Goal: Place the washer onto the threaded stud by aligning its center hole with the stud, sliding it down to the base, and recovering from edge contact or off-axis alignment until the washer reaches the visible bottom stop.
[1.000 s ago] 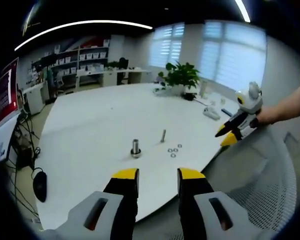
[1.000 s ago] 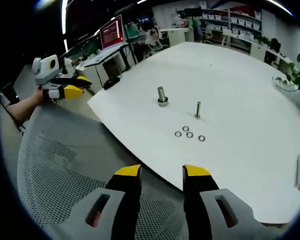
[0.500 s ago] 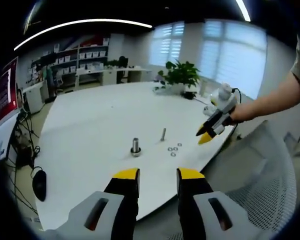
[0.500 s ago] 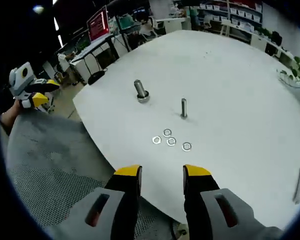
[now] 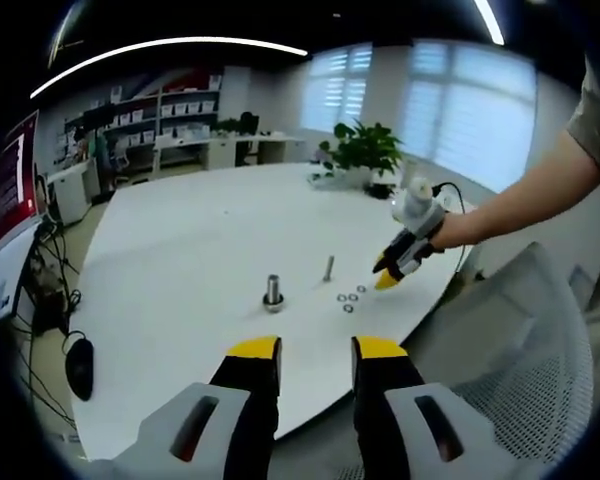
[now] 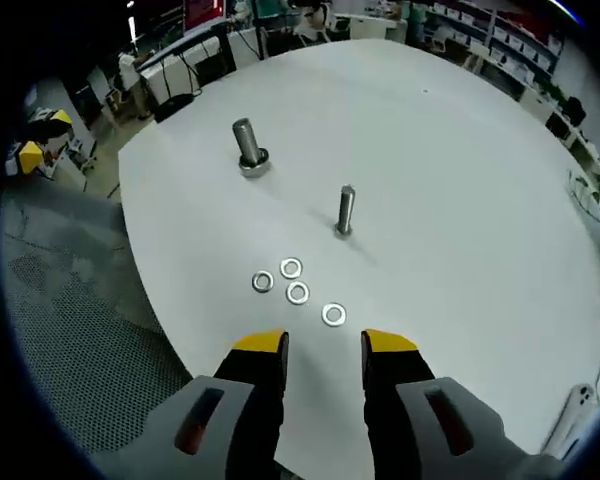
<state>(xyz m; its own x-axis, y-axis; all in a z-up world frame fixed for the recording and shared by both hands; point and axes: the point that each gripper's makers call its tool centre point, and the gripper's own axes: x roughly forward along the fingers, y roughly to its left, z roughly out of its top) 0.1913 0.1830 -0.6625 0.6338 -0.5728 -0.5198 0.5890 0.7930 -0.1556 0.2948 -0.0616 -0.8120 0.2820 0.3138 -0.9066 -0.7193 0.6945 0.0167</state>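
Note:
Several small steel washers lie loose on the white table, just beyond my right gripper, which hangs open and empty above the table's near edge. Behind them a thin threaded stud stands upright, and a thicker bolt with a nut at its base stands further left. In the left gripper view the washers sit between the stud and the right gripper, held by a person's hand. My left gripper is open and empty, back from the table edge.
A grey mesh chair stands beside the table's edge, also the chair under my right gripper. A potted plant sits at the far end. A white controller lies at the table's right. The left gripper shows at far left.
My right gripper has moved in from beside the chair to over the table edge, close to the washers. The left gripper has stayed put.

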